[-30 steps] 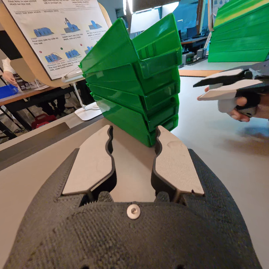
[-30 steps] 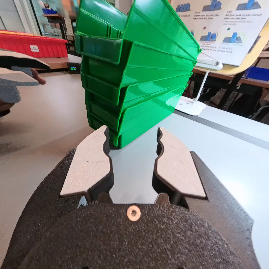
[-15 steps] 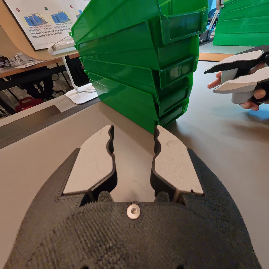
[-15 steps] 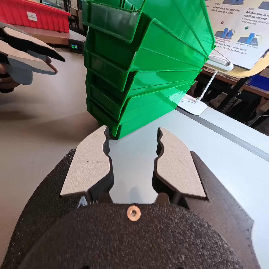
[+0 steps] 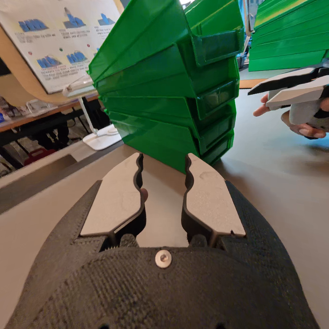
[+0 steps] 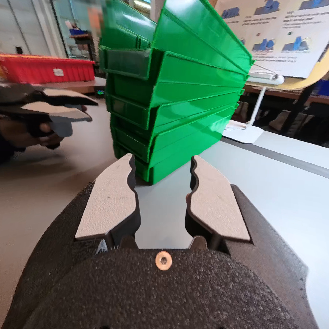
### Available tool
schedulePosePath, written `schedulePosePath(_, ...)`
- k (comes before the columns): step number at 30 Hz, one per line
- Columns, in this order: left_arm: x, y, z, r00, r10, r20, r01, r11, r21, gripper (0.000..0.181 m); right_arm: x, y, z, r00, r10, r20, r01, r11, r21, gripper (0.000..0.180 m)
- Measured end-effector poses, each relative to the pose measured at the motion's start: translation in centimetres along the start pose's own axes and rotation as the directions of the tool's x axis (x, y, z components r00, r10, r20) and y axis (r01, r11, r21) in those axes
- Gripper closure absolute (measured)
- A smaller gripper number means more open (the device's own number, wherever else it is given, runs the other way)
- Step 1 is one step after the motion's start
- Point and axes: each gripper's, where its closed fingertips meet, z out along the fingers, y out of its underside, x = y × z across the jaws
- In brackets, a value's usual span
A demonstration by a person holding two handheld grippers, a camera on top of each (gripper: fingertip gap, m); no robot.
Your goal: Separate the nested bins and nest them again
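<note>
The left tool point(image 5: 163, 161) and right tool point(image 6: 162, 160), each with grainy grey scalloped fingers, are spread and empty. Just beyond them, glossy green plastic nested bins point(image 5: 167, 99) fan upward on the smooth grey surface point(image 6: 267, 187).

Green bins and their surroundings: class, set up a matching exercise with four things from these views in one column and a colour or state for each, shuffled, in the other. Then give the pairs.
Things:
1. stack of bins
2. left gripper
3. long crate
4. lamp base

Descriptions:
A. white
B. nested, green
C. red
D. open, empty

Pairs: 1-B, 2-D, 3-C, 4-A
</note>
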Motion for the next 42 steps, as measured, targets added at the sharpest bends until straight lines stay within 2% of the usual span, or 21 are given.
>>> schedulePosePath(3,-0.9,-1.1,3.0,0.994,0.112,-0.007,-0.111,0.993,0.029,0.136,1.3,0.6,0.4,0.998,0.010,-0.056,-0.011,1.000,-0.023,0.120)
schedulePosePath(5,-1.0,-1.6,3.9,0.998,0.060,-0.035,-0.059,0.998,0.038,0.136,1.5,0.6,0.5,0.997,0.019,-0.068,-0.021,1.000,-0.019,0.121)
schedulePosePath(9,0.1,-2.3,1.6,0.993,0.108,-0.048,-0.104,0.992,0.077,0.136,1.7,0.1,0.4,0.994,0.004,-0.106,-0.003,1.000,0.011,0.123)
schedulePosePath(11,1.0,-2.1,0.7,0.996,0.067,-0.065,-0.062,0.995,0.076,0.136,2.1,0.0,1.1,0.990,-0.049,-0.131,0.050,0.999,0.009,0.123)
schedulePosePath(14,1.8,-2.5,0.7,0.996,0.046,-0.071,-0.040,0.996,0.085,0.132,2.9,-1.1,2.5,0.990,-0.037,-0.137,0.046,0.997,0.062,0.123)
schedulePosePath(18,2.0,-2.7,1.0,0.998,0.021,-0.061,-0.016,0.997,0.079,0.130,3.5,-2.2,3.7,0.995,0.041,-0.087,-0.029,0.990,0.135,0.125)
schedulePosePath(21,1.4,-2.5,0.9,0.998,-0.038,-0.053,0.042,0.996,0.074,0.130,3.1,-2.3,3.2,0.998,0.012,-0.054,-0.005,0.991,0.131,0.124)
schedulePosePath(24,0.7,-2.5,0.8,0.996,-0.075,-0.040,0.078,0.994,0.076,0.130,1.6,-2.2,2.4,0.994,-0.106,-0.023,0.108,0.990,0.095,0.123)
schedulePosePath(28,0.4,-2.4,0.8,0.992,-0.121,-0.035,0.123,0.990,0.070,0.130,-0.5,-1.8,1.8,0.997,-0.063,0.043,0.060,0.997,0.057,0.120)
schedulePosePath(31,0.8,-2.1,1.1,0.988,-0.146,-0.044,0.148,0.988,0.036,0.129,-1.6,-1.7,1.8,0.994,-0.093,0.058,0.092,0.996,0.021,0.117)
schedulePosePath(34,1.8,-2.3,1.0,0.991,-0.120,-0.055,0.120,0.993,0.003,0.127,-2.5,-1.5,1.7,0.993,-0.063,0.099,0.067,0.997,-0.031,0.111)
schedulePosePath(38,2.9,-3.6,-0.2,0.995,-0.090,-0.040,0.088,0.994,-0.059,0.122,-2.9,-2.0,0.6,0.992,-0.101,0.079,0.108,0.989,-0.099,0.105)
schedulePosePath(42,3.6,-4.2,-2.6,0.994,-0.099,-0.040,0.096,0.993,-0.063,0.123,-2.9,-2.7,-2.6,0.986,-0.161,0.045,0.166,0.976,-0.139,0.107)
